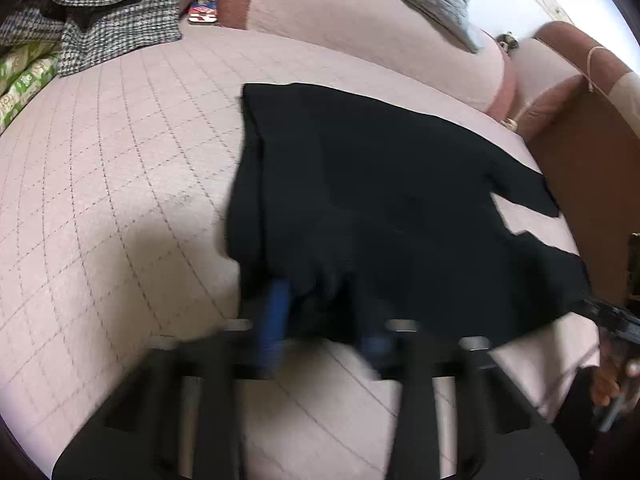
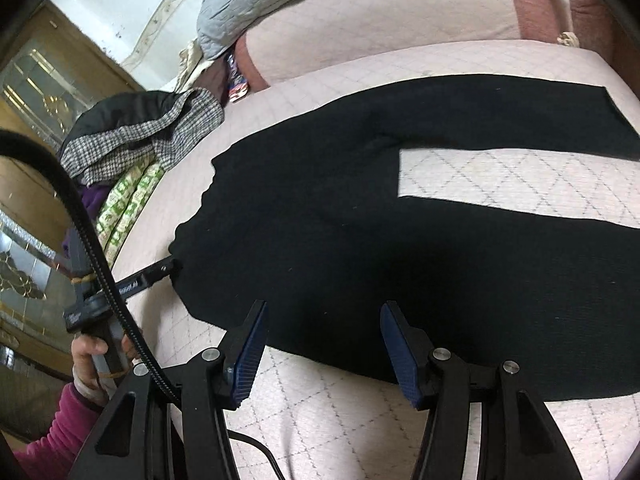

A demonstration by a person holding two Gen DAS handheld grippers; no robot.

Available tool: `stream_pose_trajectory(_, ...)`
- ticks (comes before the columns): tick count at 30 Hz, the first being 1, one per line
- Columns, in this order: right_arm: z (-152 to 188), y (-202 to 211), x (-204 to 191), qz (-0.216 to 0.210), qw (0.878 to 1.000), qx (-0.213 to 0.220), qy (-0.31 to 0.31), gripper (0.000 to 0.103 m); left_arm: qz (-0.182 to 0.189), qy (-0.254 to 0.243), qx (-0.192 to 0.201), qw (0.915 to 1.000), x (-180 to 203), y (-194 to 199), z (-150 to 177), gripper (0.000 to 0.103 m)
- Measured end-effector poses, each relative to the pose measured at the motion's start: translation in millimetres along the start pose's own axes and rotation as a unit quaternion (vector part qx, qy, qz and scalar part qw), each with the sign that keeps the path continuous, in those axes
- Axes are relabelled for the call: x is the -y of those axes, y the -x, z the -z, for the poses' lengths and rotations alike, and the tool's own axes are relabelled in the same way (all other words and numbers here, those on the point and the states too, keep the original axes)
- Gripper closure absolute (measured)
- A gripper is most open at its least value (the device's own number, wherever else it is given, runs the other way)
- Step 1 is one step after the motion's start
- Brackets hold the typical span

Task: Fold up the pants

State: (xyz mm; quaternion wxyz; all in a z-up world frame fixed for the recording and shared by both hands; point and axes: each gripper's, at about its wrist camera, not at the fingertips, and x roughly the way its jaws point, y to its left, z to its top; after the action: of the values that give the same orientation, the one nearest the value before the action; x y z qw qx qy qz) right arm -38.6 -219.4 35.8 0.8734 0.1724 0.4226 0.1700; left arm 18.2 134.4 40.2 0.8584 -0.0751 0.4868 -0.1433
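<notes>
Checked coat: a grey houndstooth wool coat is heaped at the upper left of the left wrist view, on the edge of the bed, beside a green patterned cushion.
Bed: the pale pink quilted bed cover with a diamond stitch fills the left and centre of both views and carries the garment.
Pants: the black soft-knit pants lie flat on the cover, waist toward the left of the right wrist view and the two legs running to the right with a strip of cover showing between them.
Left tool: the left tool sits at the lower centre of its own view, blurred, its blue pads at the near waist edge; the cloth bunches around them, so it looks pinched on the hem, though the blur leaves some doubt.
Right tool: the right tool is at the lower centre of its view, blue ribbed pads spread wide, nothing between them, poised just over the near edge of the lower leg.
Step in hand: taking hold of the near side, before the lengthwise fold.
Next move: the right tool likely needs to drop onto the near leg edge and close, then both carry that side over onto the far leg, edges matched.
</notes>
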Motion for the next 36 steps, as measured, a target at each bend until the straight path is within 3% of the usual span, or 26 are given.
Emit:
stream_pose_trajectory(2, -2, 4, -2, -0.003, 1.0, 0.005, 0.004, 0.048, 0.003, -0.011, 0.014, 0.9998, 6, 23, -1, 0.086)
stream_pose_trajectory(4, -4, 6, -4, -0.008, 1.0, 0.008, 0.008, 0.048, -0.023, -0.023, 0.021, 0.9992, 7, 38, 1, 0.089)
stream_pose_trajectory(11, -3, -12, -8, -0.011, 1.0, -0.02, 0.021, 0.048, -0.083, -0.014, -0.009, 0.9964, -11, 23, 14, 0.091)
stream_pose_trajectory(16, -17, -4, -8, 0.016, 0.998, -0.004, 0.06, 0.048, -0.066, -0.029, 0.034, 0.9968, 0, 44, 6, 0.09)
stream_pose_trajectory(17, -23, -3, -7, 0.024, 0.997, 0.0, 0.07, 0.046, -0.059, -0.041, 0.038, 0.9967, 6, 46, 2, 0.085)
stream_pose_trajectory(20, -51, -1, 3, 0.05, 0.992, 0.02, 0.112, 0.042, -0.028, -0.062, 0.046, 0.9966, 23, 43, -15, 0.051)
stream_pose_trajectory(21, -59, -2, 6, 0.059, 0.99, 0.022, 0.124, 0.042, -0.014, -0.066, 0.049, 0.9965, 27, 41, -21, 0.046)
stream_pose_trajectory(27, -116, -12, 25, 0.12, 0.969, 0.027, 0.216, 0.037, 0.014, -0.11, 0.032, 0.9933, 55, 2, -68, 0.046)
stream_pose_trajectory(36, -182, -59, 54, 0.145, 0.945, -0.009, 0.293, 0.033, 0.006, -0.195, 0.001, 0.9807, 76, -67, -136, 0.046)
